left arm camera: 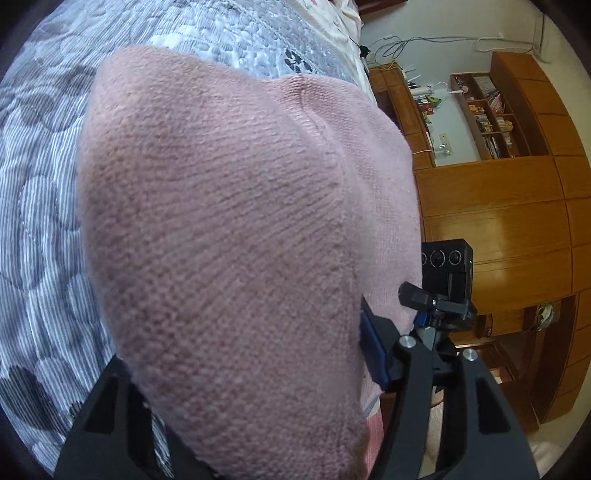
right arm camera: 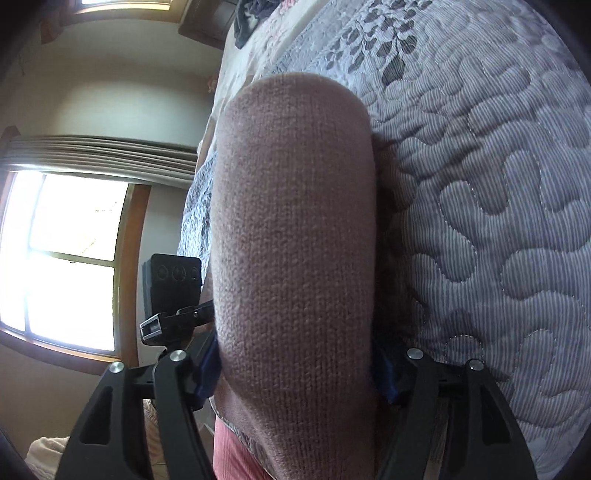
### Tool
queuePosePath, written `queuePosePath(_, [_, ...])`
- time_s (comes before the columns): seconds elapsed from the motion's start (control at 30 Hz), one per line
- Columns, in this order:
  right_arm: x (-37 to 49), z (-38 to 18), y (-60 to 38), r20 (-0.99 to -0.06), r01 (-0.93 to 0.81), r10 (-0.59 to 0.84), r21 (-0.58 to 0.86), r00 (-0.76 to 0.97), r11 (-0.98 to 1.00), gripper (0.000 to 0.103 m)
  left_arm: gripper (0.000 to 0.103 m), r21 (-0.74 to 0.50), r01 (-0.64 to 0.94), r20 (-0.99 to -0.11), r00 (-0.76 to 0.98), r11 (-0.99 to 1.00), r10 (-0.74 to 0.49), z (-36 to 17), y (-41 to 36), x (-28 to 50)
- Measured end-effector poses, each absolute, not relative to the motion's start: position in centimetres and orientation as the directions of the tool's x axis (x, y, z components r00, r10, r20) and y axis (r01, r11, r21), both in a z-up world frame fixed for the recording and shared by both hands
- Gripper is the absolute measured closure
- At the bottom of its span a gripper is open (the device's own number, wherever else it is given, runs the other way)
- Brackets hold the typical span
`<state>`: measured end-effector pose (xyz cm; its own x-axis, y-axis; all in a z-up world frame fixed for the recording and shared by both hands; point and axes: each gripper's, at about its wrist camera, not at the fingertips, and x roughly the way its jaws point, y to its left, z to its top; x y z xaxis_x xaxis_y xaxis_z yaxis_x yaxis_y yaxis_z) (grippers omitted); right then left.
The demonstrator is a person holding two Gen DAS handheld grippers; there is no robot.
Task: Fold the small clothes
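Observation:
A pink knit garment (left arm camera: 229,206) fills most of the left wrist view, bulging up off the grey quilt. My left gripper (left arm camera: 243,339) stands wide apart around it. The knit covers the left finger, and the blue pad (left arm camera: 373,343) of the other finger lies against its edge. In the right wrist view the same pink knit garment (right arm camera: 295,229) rises as a rounded roll. My right gripper (right arm camera: 297,358) straddles that roll with a blue pad (right arm camera: 208,363) at each side. All fingertips are hidden by cloth. Each view shows the other gripper's black camera block (left arm camera: 447,258) beside it.
The grey patterned quilt (left arm camera: 40,206) covers the bed (right arm camera: 498,221), with a white floral sheet (left arm camera: 332,26) further along. Wooden cabinets and bookshelves (left arm camera: 495,206) stand to the left gripper's right. A bright window (right arm camera: 70,266) shows beside the right gripper. Red ribbed fabric (right arm camera: 236,454) sits low in the view.

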<state>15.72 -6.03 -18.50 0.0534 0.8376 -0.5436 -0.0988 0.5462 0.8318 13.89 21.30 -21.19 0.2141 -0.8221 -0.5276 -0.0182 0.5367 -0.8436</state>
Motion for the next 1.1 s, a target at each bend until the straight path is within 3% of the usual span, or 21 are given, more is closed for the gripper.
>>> queuePosePath(0.27, [14.3,-17.3,-7.5,-0.606,-0.084,0.794,0.789,0.047,0.608,0.027,0.038,-0.754,-0.024,-0.638,0.266,0.657,-0.723,-18.9,21.7,11.5])
queuePosePath(0.67, [7.1,-17.3,-11.5,-0.698,-0.114,0.715,0.707,0.044,0.698,0.028,0.038,-0.634,-0.023,-0.724,0.368,0.773,-0.583,-14.6,21.3,1.2])
queuePosePath(0.73, [6.4,-17.7,-12.1,-0.69,-0.095,0.722,0.716,0.052,0.691,0.031,0.038,-0.602,-0.004,-0.746,0.359,0.798,-0.561,-14.2,20.4,0.4])
queuePosePath(0.9, [5.4,-17.9,-12.8,-0.68,-0.086,0.731,0.726,0.05,0.682,0.066,0.047,-0.543,-0.005,-0.791,0.338,0.84,-0.51,-14.3,19.0,-0.4])
queuePosePath(1.1, [4.5,-15.6,-11.5,-0.713,-0.161,0.699,0.684,0.058,0.711,0.077,0.052,-0.5,-0.014,-0.821,0.327,0.866,-0.469,-14.1,18.8,-0.5])
